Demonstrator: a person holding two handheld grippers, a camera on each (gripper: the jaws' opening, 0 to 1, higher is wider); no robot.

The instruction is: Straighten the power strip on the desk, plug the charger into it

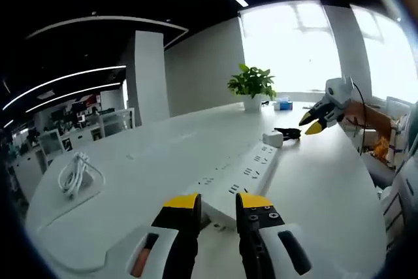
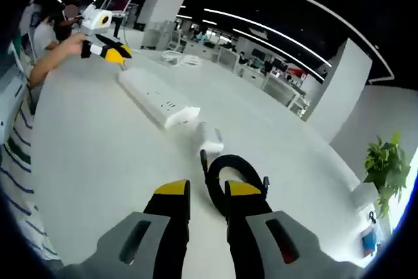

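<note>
Two tools are mine, both held over the white counter [image 1: 339,187] with jaws slightly spread, pinching nothing. From my left tool [image 1: 219,204], the white power strip [image 1: 245,178] runs lengthwise away from me toward the white charger [image 1: 273,138] at its far end; a coiled white cable [image 1: 75,176] and potted plant [image 1: 252,86] show here. From my right tool [image 2: 206,191], the charger's black cord [image 2: 232,171] loops just beside the tips.

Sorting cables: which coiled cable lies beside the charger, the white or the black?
The black cable, coiled just behind the charger; the white cable lies far across the desk.
</note>
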